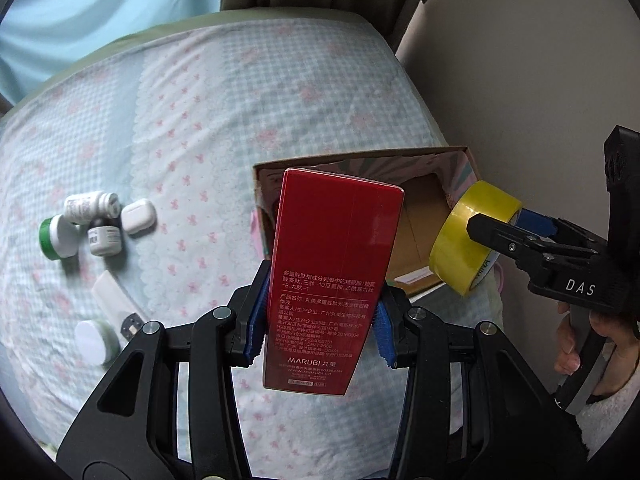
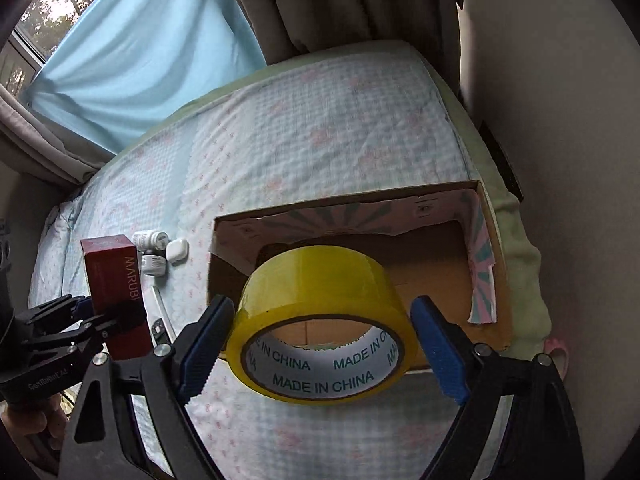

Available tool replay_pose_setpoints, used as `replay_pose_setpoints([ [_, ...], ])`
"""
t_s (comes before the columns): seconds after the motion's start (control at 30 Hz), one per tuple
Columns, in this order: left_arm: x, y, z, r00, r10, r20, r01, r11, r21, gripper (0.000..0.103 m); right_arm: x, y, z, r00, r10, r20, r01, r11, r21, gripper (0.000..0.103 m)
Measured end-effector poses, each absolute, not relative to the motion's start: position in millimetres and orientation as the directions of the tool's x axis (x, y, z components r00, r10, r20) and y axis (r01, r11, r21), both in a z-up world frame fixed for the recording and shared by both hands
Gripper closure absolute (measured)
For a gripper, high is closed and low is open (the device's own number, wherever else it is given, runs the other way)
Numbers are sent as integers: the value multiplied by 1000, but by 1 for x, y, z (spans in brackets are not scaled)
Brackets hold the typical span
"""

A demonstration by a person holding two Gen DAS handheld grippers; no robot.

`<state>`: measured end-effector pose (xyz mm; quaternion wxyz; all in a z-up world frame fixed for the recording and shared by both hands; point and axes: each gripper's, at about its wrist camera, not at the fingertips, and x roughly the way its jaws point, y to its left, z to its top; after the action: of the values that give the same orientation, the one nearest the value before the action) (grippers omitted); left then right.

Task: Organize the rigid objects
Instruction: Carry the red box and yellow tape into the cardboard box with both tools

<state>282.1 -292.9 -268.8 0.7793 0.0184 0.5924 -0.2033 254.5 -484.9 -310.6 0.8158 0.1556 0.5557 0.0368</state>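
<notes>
My left gripper (image 1: 318,320) is shut on a tall red MARUBI box (image 1: 332,264) and holds it upright above the bed, just in front of the open cardboard box (image 1: 424,156). My right gripper (image 2: 320,332) is shut on a yellow tape roll (image 2: 320,292) and holds it over the near edge of the cardboard box (image 2: 492,240). In the left wrist view the tape roll (image 1: 468,236) and right gripper (image 1: 500,228) hang at the box's right side. In the right wrist view the red box (image 2: 114,280) and left gripper (image 2: 108,316) show at left.
On the bedsheet left of the box lie a white bottle (image 1: 90,206), a small dark-capped bottle (image 1: 104,236), a white earbud case (image 1: 138,216), a green-rimmed jar (image 1: 58,236), another white jar (image 1: 96,340) and a flat white bar (image 1: 114,296). A wall (image 1: 520,80) runs along the right.
</notes>
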Motion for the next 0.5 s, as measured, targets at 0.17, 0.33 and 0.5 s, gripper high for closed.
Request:
replay_pose_setpoints([
  [0.17,306,-331,-304,187,-260,-947,347,920,-184,63,270,-508,-338,354,230,-907,58,962,267,16],
  [0.33,324,-362,-338,160,-212,-964,385,913,-137,63,277,-526,-370,334,249,-909,34,961,276,17],
  [0.5,334,-381,-375,114,-173,-978,403,908,-113,63,279,-535,-396,310,243,-919,20,965,262,19],
])
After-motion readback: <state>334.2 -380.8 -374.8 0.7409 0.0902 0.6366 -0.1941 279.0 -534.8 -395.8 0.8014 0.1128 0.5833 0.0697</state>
